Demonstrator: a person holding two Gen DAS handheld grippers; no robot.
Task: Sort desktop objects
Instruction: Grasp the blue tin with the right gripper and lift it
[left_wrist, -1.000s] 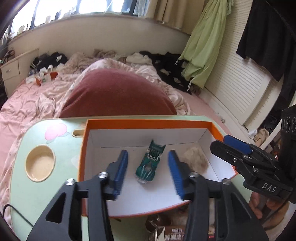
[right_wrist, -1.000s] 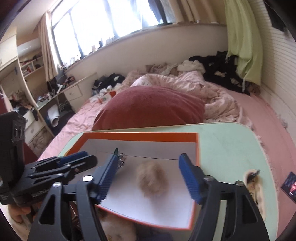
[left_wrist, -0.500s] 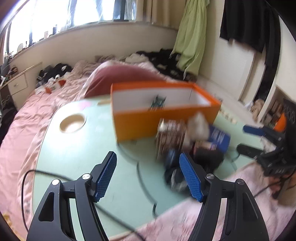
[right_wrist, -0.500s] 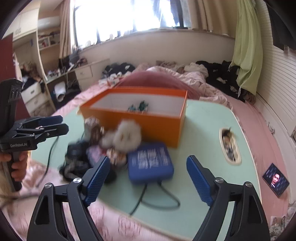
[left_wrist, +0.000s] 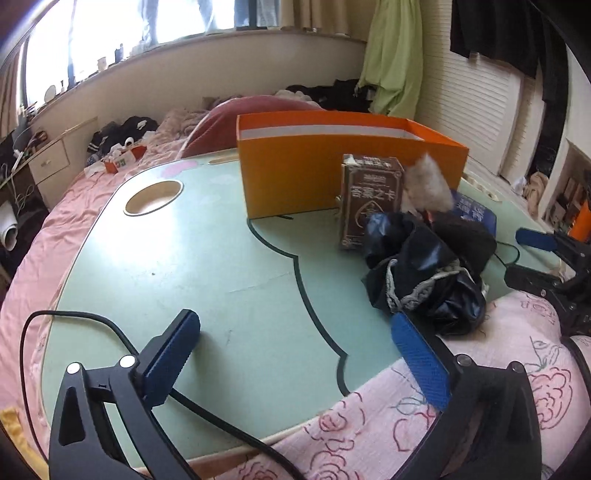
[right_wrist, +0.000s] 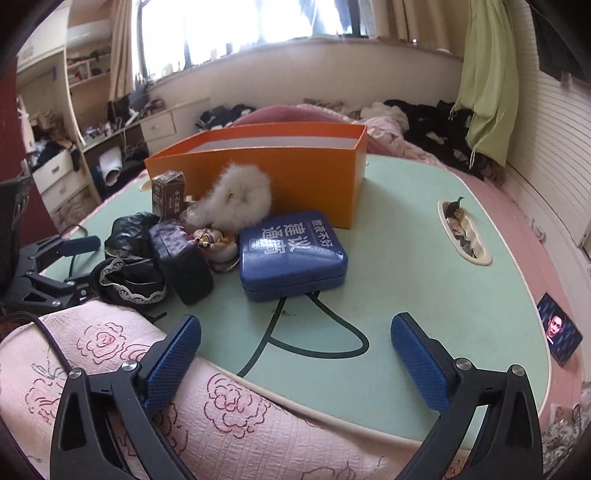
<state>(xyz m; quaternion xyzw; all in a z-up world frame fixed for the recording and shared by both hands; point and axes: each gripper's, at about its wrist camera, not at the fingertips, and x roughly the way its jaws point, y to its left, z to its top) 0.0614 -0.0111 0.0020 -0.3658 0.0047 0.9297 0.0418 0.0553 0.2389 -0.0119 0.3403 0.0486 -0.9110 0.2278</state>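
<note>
Between placements: my left gripper (left_wrist: 295, 354) and right gripper (right_wrist: 295, 354), jaws just opened wide, hold nothing. Unsorted items (blue case (right_wrist: 291, 254), fluffy toy (right_wrist: 240, 195), brown carton (left_wrist: 371, 201)) sit just in front of the orange box (right_wrist: 258, 173). Next, I judge, comes reaching forward to close on one.

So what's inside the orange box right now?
Only the upper white inner walls of the orange box show. Its front wall hides the floor from both views, so any contents cannot be seen.

Bare table (left_wrist: 192, 266) leftward; clutter pile (left_wrist: 424, 273) fronting orange box (left_wrist: 295, 177).
</note>
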